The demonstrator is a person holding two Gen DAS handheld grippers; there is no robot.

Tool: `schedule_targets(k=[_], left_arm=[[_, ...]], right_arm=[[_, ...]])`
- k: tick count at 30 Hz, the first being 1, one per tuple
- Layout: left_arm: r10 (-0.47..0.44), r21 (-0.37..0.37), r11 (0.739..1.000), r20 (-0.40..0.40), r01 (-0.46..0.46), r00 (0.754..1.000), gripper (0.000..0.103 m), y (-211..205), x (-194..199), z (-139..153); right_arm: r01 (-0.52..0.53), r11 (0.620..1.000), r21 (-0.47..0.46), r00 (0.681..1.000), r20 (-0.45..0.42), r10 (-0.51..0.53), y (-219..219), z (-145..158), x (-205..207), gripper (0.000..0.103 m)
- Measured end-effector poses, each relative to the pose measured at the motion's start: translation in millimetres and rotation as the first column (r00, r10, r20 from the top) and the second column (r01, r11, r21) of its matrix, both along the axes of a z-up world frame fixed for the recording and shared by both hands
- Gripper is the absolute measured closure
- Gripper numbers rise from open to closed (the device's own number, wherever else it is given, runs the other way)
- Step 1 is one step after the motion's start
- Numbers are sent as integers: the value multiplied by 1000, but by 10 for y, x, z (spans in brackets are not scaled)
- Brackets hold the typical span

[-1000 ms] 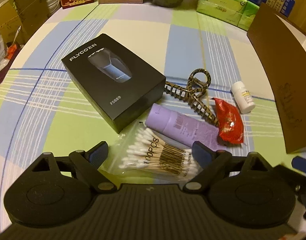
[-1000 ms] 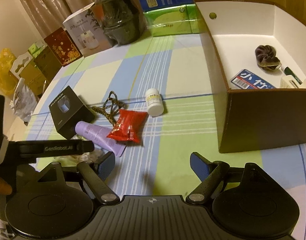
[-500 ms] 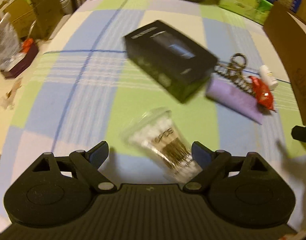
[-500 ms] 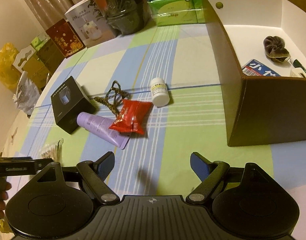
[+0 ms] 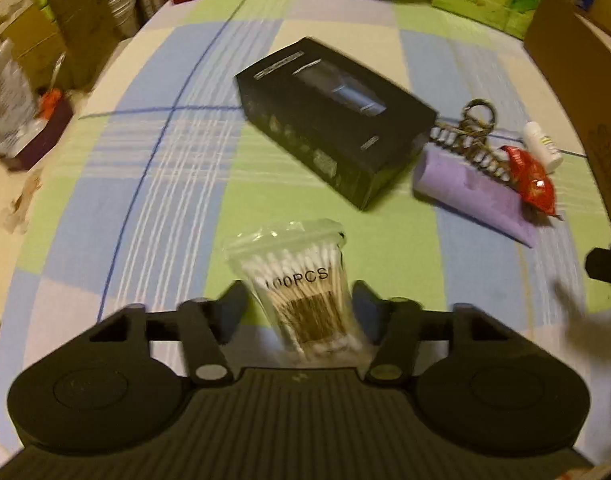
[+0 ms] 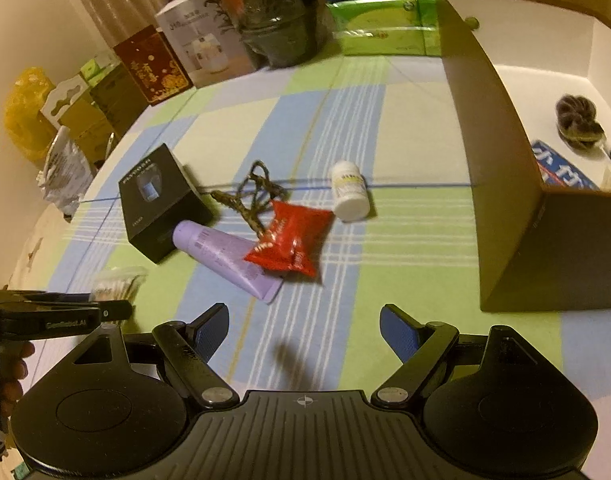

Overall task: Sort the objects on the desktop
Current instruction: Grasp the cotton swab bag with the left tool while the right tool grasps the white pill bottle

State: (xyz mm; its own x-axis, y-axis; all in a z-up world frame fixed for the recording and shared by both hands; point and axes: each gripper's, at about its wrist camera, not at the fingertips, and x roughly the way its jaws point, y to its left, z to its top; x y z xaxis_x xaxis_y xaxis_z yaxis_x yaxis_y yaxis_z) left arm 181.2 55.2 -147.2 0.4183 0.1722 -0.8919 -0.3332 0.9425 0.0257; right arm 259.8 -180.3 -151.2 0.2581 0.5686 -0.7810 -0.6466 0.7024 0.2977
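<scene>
The brown box (image 6: 505,184) stands ahead and to the right of the right claw (image 6: 304,330), its white inside already holding a few things, while the checked surface (image 6: 345,120) between them is bare. Ahead and left of that claw lie the black carton (image 6: 161,200), the purple tube (image 6: 221,254), the red packet (image 6: 291,236), the hair clip (image 6: 253,192) and the white bottle (image 6: 349,192), all in one loose cluster. The right claw is spread wide and grips nothing.

The bag of cotton swabs (image 5: 301,292) sits directly between the fingers of the left claw (image 5: 299,300), its long axis running straight away from the claw, the sealed top farthest out. The fingers look drawn in close to the bag's sides; whether they press it I cannot tell through the blur. The left hand is plainly nearer this bag, and the box lies far off to its right.
</scene>
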Motion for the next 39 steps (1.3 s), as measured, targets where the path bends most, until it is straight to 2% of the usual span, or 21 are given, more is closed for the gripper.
schedule_targets(k=[3,6,16,18,23,31,33,34,39], left_arm=[[-15,8,1000,7,15,1000,78,57,20,14],[-9,33,999,1,8,1000,82,142,11,27],[98,42,994,66,-101,993,82,589,4,244],[108,45,993,78,-112,991,82,657,39,285],[101,56,993,105,-107,989,82,737,142,384],[74,65,994,128,-83,989,82,782,337,462],[68,64,995,124,-76,990,82,775,378,468],[65,62,995,124,-73,990,82,773,394,469],[50,53,997,121,-57,991,82,723,448,480]], right_arm=[[-20,1000,9,999,30,19,62,40,5,23],[-33,999,8,997,73,32,138,68,29,23],[-28,999,-17,982,185,30,394,109,337,25],[-21,999,-24,982,189,25,430,110,414,29],[-11,998,-67,983,181,23,575,38,583,47],[2,990,-144,989,143,19,703,-190,749,64],[4,987,-161,990,141,19,725,-241,762,70],[3,986,-168,990,140,21,731,-263,770,78],[-3,986,-165,987,158,29,722,-245,762,79]])
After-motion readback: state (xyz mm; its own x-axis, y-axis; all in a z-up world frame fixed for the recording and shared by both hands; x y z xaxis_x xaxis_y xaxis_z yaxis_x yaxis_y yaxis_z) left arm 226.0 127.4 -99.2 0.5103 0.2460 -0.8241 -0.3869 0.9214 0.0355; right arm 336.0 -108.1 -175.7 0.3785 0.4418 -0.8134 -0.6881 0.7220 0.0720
